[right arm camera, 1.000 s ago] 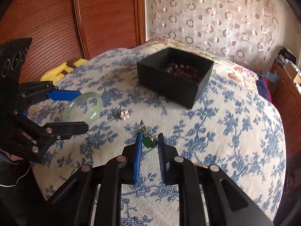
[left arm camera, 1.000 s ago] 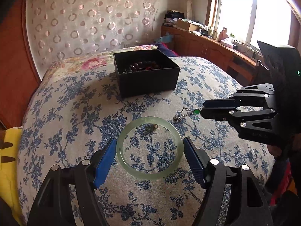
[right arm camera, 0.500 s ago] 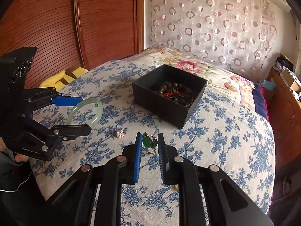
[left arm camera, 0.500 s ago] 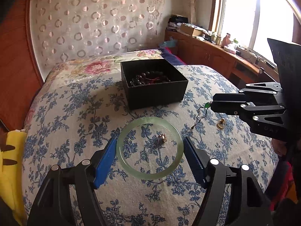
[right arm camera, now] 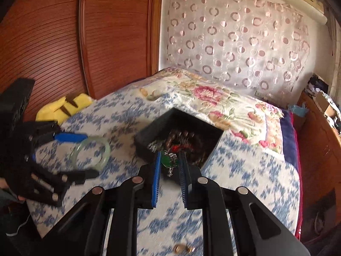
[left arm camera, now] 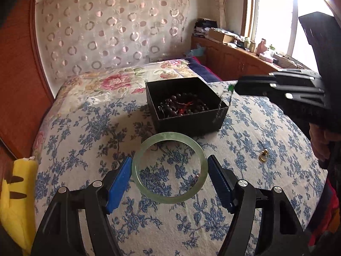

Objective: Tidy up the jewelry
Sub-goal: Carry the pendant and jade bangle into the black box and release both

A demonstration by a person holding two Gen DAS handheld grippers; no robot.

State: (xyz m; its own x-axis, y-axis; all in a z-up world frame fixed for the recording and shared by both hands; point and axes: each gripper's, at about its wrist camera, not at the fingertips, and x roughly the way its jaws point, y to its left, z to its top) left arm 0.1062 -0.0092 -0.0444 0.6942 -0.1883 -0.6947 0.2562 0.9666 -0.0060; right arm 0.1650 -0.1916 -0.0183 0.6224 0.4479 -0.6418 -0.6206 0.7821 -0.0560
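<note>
A pale green jade bangle (left arm camera: 170,198) hangs above the blue-flowered bed cover (left arm camera: 85,149), with my left gripper (left arm camera: 169,159) shut on it, one blue pad on each side. In the right wrist view the bangle (right arm camera: 107,151) and left gripper (right arm camera: 90,155) show at the left. My right gripper (right arm camera: 169,160) is shut on a green pendant (right arm camera: 168,161) whose chain dangles below. It hovers over the near corner of the black box (right arm camera: 145,147). In the left wrist view the right gripper (left arm camera: 236,87) is above the box's (left arm camera: 187,123) right corner. Dark beads (left arm camera: 181,106) lie inside.
A gold ring (left arm camera: 263,156) lies on the cover right of the bangle, also visible as the gold ring (right arm camera: 179,248) below my right gripper. A small trinket (left arm camera: 197,176) lies under the bangle. A yellow plush (left arm camera: 15,192) sits at the bed's left edge. Wooden cabinets line the right wall.
Both grippers rose and moved toward the black box. The pendant came up off the cover and now hangs at the box's corner. The bangle came nearer the box.
</note>
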